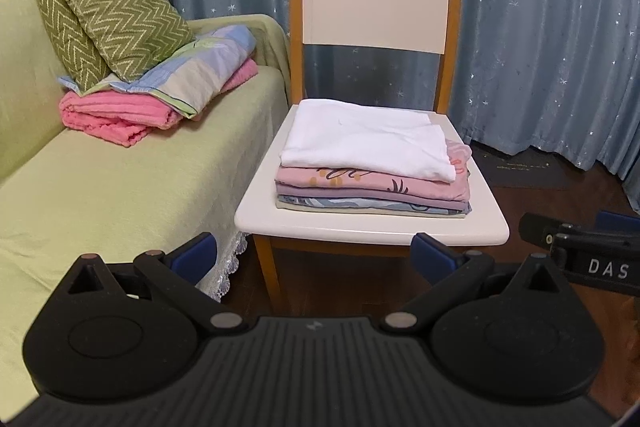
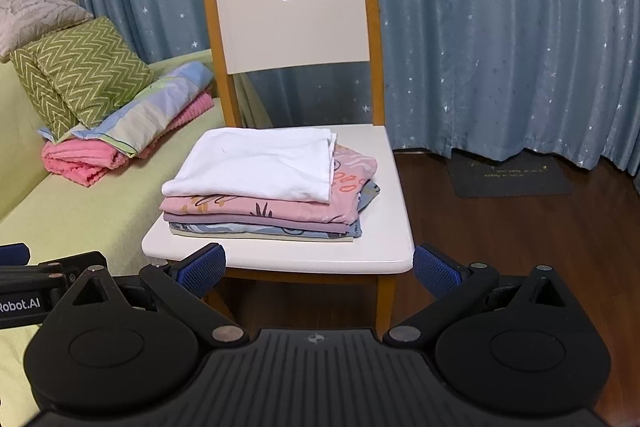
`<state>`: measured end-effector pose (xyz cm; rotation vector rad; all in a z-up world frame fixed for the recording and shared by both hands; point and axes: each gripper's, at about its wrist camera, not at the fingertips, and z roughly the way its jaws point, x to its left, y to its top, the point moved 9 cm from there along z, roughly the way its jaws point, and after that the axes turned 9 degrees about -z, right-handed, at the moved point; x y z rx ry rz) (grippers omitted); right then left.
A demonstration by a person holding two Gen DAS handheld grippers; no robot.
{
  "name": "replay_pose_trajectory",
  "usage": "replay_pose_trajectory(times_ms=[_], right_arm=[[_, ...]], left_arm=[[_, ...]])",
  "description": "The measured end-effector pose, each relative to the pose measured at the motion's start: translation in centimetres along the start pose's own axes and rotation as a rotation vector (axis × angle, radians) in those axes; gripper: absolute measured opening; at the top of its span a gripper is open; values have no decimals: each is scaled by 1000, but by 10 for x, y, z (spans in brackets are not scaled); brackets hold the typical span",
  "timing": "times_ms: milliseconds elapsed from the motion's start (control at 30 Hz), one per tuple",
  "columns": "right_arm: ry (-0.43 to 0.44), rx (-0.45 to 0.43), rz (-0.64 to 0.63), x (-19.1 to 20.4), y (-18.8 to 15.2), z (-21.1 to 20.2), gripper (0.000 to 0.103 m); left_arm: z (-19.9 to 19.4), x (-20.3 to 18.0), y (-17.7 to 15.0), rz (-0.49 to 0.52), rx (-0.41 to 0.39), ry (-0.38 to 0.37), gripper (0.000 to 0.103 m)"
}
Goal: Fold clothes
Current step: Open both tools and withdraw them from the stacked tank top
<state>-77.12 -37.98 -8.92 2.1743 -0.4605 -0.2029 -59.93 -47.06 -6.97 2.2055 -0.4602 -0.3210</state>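
Note:
A folded white garment [image 1: 366, 139] [image 2: 256, 161] tops a neat stack of folded clothes on the cream chair seat [image 1: 372, 225] [image 2: 276, 255]; beneath it lie a pink printed piece [image 1: 372, 181] [image 2: 260, 209], a mauve one and a blue one. My left gripper [image 1: 316, 259] hangs in front of the seat's near edge, open, nothing between its blue pads. My right gripper [image 2: 320, 269] is also open and empty, just before the seat's front edge. Each gripper's body shows at the side of the other's view.
A green-covered sofa [image 1: 120, 187] stands left of the chair, carrying green zigzag cushions [image 1: 120, 23], a folded patchwork blanket and a pink towel [image 1: 116, 117]. Blue starred curtains [image 2: 500, 47] hang behind. Dark wood floor with a dark mat [image 2: 512, 177] lies to the right.

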Motion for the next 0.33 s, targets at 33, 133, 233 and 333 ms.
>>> replay_pose_trajectory(times_ms=[33, 133, 233, 333], right_arm=[[1, -2, 2, -1, 0, -1, 103], [1, -5, 5, -3, -1, -2, 103], [5, -5, 11, -7, -3, -3, 103], [6, -4, 21, -11, -4, -3, 103]], left_arm=[[0, -2, 0, 7, -1, 3, 102], [0, -7, -2, 20, 0, 6, 102], [0, -10, -3, 19, 1, -2, 102], [-1, -12, -4, 8, -11, -5, 102]])
